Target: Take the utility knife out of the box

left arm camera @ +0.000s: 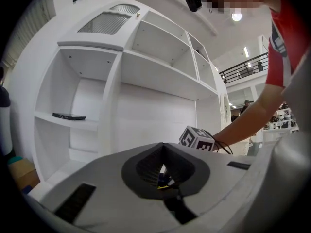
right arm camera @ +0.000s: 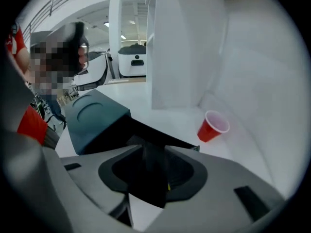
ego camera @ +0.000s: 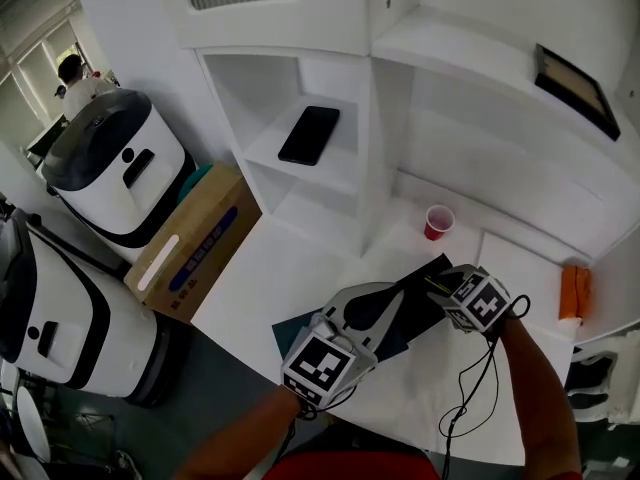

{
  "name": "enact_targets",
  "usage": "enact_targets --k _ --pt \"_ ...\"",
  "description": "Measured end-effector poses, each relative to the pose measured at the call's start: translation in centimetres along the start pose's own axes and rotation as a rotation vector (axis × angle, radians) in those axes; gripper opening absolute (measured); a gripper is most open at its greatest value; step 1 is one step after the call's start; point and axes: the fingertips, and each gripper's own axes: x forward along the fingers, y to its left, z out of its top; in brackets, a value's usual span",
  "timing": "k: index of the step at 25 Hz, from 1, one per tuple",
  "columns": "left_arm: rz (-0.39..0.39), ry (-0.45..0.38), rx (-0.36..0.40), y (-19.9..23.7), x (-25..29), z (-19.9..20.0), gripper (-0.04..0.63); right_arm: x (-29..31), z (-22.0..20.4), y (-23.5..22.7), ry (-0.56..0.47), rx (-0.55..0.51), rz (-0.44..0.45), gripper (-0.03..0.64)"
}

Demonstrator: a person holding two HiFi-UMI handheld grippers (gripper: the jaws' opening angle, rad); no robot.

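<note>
With the right gripper [right arm camera: 151, 174] clamped on the box [right arm camera: 92, 115] lid [right arm camera: 163, 141] and the left gripper [left arm camera: 163, 171] closed, empty, above the box, hold the lid wide, then part the left jaws and reach inside, where the unseen knife presumably lies.

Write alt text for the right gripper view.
The right gripper is shut on a black flap of the dark teal box on a white desk. A red cup sits beyond it, near the white shelf unit.
</note>
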Motion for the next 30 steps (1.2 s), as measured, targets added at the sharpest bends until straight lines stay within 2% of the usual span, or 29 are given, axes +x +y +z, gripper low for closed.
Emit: enact_targets --k 3,9,17,20,24,28,30 --pt "0.004 0.012 -0.027 0.1 0.1 -0.5 0.037 1.9 -0.6 -0.9 0.07 0.02 0.03 0.167" --pt "0.004 0.024 -0.01 0.4 0.4 -1.6 0.037 4.7 -2.8 -2.4 0.232 0.039 0.03 0.167" --pt "0.01 0.035 -0.021 0.9 0.4 -2.2 0.037 6.4 -4.0 -2.4 0.358 0.03 0.105 0.166" --pt "0.013 0.041 -0.024 0.9 0.2 -2.5 0.037 6.6 -4.3 -2.3 0.4 0.064 0.147 0.159" --pt "0.02 0.048 -0.02 1.1 -0.2 -2.9 0.037 6.7 -4.3 -2.2 0.435 0.069 0.154 0.156" --pt "0.028 0.047 -0.021 1.5 -0.6 -2.9 0.037 6.7 -4.2 -1.6 0.435 0.045 0.159 0.078" --pt "0.024 0.045 -0.019 1.4 -0.6 -2.8 0.037 6.6 -4.2 -1.5 0.431 0.027 0.148 0.075"
